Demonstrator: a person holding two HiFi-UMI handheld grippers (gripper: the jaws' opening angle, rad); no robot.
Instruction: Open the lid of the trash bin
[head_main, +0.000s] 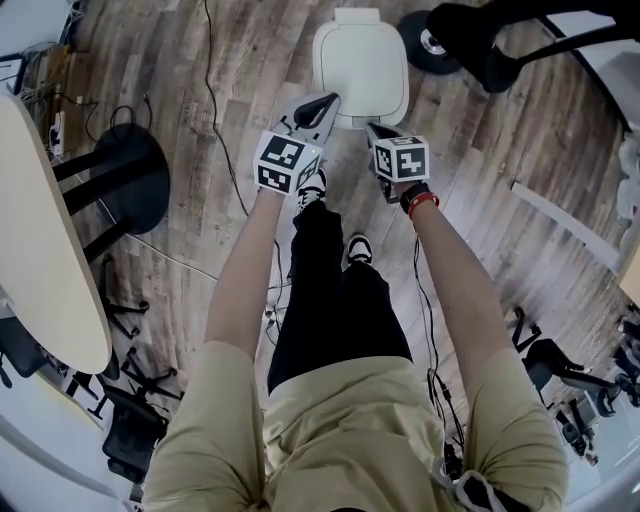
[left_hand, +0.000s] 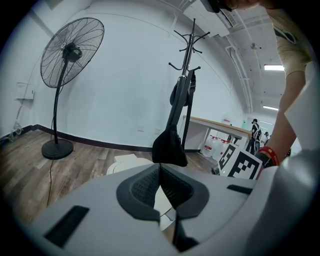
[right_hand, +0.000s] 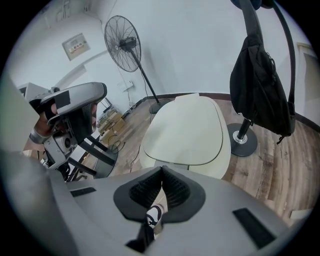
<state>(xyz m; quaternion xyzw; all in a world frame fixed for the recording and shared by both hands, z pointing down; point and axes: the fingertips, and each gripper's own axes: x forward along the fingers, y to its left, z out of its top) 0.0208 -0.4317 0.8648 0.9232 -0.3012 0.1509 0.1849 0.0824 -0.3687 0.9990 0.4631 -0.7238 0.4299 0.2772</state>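
Note:
A white trash bin (head_main: 360, 65) stands on the wood floor ahead of me, its lid (right_hand: 187, 130) down and flat. My left gripper (head_main: 330, 100) is shut with nothing in it, its tip over the bin's near left edge. My right gripper (head_main: 372, 130) is shut and empty too, just short of the bin's near rim. In the left gripper view the bin (left_hand: 127, 162) shows pale behind the closed jaws (left_hand: 160, 167). In the right gripper view the lid fills the middle beyond the closed jaws (right_hand: 161, 172), and the left gripper (right_hand: 70, 112) shows at the left.
A coat stand base (head_main: 430, 42) with a hanging black bag (right_hand: 260, 85) stands right of the bin. A pedestal fan (left_hand: 70, 55) is by the wall, its round base (head_main: 130, 175) at my left. A white table edge (head_main: 40, 250), cables and chair bases lie around.

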